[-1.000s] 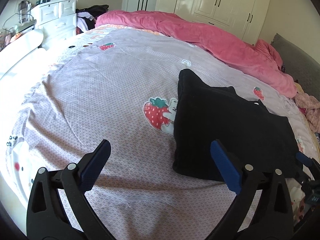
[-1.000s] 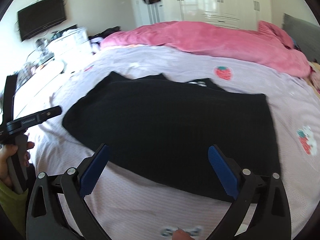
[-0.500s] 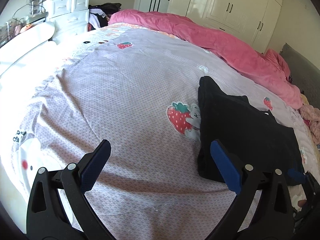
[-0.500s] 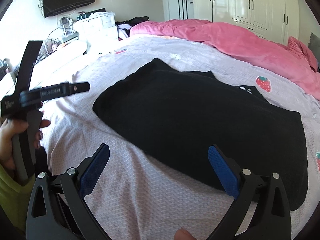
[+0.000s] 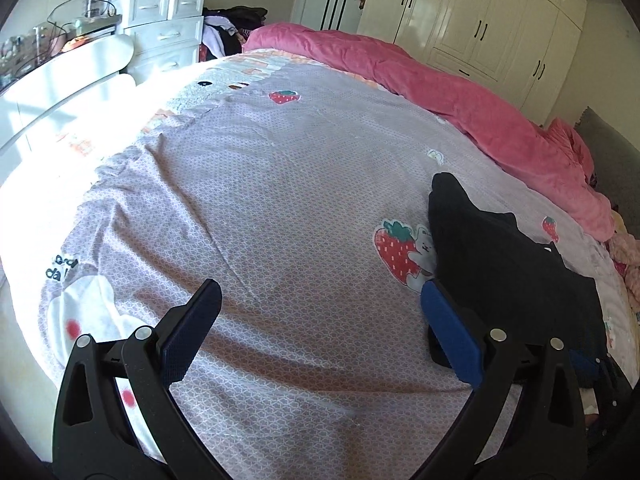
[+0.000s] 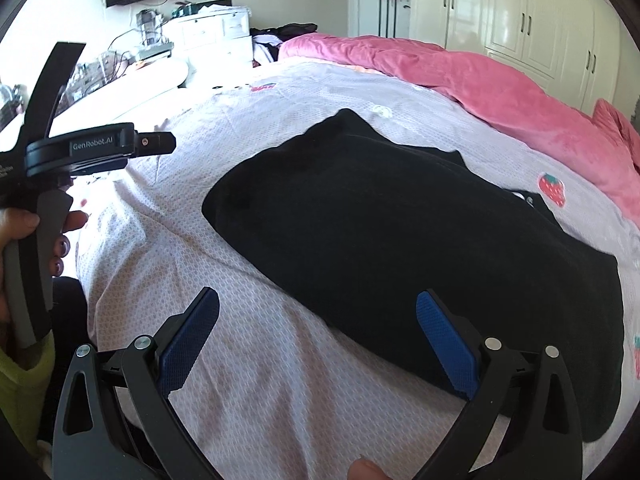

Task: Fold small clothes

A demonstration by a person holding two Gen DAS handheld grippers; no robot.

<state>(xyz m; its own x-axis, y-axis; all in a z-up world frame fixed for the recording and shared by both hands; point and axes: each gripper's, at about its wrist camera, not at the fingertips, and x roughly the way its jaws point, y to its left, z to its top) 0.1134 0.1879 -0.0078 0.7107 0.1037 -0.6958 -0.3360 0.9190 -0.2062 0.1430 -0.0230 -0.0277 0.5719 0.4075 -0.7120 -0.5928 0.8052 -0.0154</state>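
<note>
Both grippers — left (image 5: 320, 332), right (image 6: 318, 336) — jaws spread, empty; black garment (image 6: 400, 240) flat on bed (image 5: 260, 200).

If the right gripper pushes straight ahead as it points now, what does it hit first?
Most likely the near edge of the black garment: the open right gripper aims at it over bare bedsheet. Depth is uncertain.

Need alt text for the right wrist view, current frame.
A black garment lies flat on a lilac strawberry-print bedsheet, the open right tool hovering at its near edge, empty. At far left, a hand holds the left tool's handle; a pink duvet lies behind.
</note>
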